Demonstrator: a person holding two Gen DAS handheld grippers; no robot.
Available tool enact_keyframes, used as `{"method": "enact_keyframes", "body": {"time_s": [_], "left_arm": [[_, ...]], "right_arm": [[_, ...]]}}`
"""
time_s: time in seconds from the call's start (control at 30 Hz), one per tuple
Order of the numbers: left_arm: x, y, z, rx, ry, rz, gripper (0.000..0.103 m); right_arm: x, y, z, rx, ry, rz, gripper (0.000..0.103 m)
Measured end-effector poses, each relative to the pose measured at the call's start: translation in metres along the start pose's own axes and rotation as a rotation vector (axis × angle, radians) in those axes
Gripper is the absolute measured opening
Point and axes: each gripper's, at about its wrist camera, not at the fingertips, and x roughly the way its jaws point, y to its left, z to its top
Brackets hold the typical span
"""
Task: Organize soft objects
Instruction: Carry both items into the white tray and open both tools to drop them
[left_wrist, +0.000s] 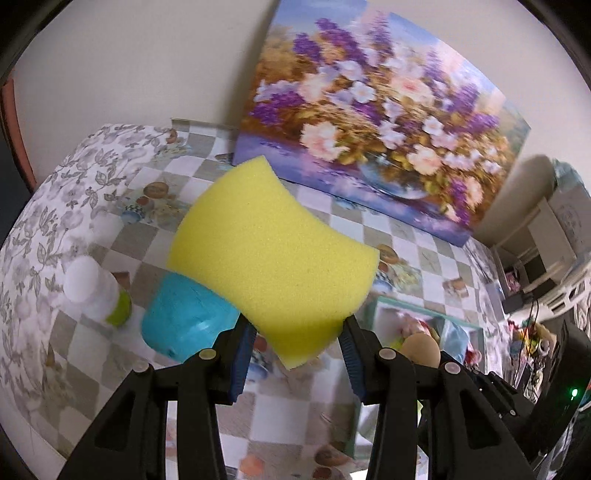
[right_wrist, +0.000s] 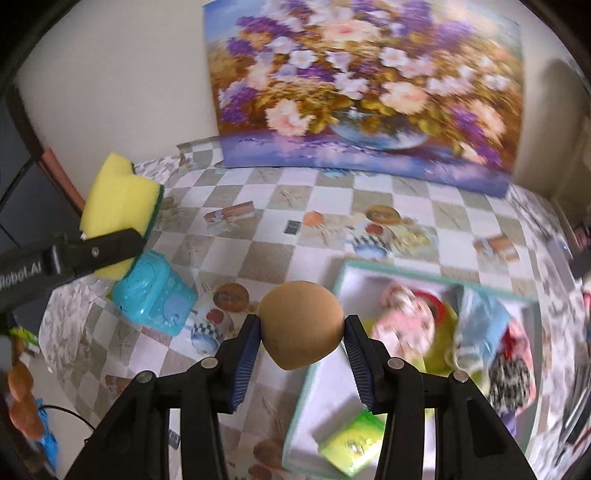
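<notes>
While both hands hang above a checked tablecloth (right_wrist: 258, 206), the left gripper (left_wrist: 295, 354) is clamped partway closed on the near corner of a yellow sponge (left_wrist: 273, 254), whose green scouring layer shows in the right wrist view, and the right gripper (right_wrist: 301, 354) squeezes a tan ball (right_wrist: 301, 325) between its blue pads, jaws likewise partly closed. At four o'clock from the ball sits a teal-rimmed box (right_wrist: 343, 269) already holding soft things: a pink floral bundle (right_wrist: 406, 321), a pale blue pouch (right_wrist: 480, 325) and a lime packet (right_wrist: 351, 446). At nine o'clock from the ball a turquoise plastic container (right_wrist: 151, 295) stands on the cloth, with a white bottle (left_wrist: 88, 291) beside it; a flower painting (right_wrist: 362, 92) leans against the wall at twelve o'clock. Both pieces appear bound for the box. Risks lie in the grips: the sponge is pinched only at one end and could twist or slip out, while the round ball could squirt from the flat pads if pressure shifts. Released too early, the ball would likely roll off the table.
</notes>
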Motion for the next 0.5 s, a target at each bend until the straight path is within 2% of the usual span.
{"method": "enact_keyframes", "body": {"time_s": [0.23, 0.5], "left_arm": [[0.013, -0.025, -0.029, 0.046, 0.046, -0.022, 0.046], [0.026, -0.050, -0.054, 0.144, 0.070, 0.048, 0.046]], "right_arm": [[-0.018, -0.024, -0.018, 0.071, -0.018, -0.011, 0.049], [-0.031, -0.057, -0.043, 0.186, -0.005, -0.027, 0.049]]}}
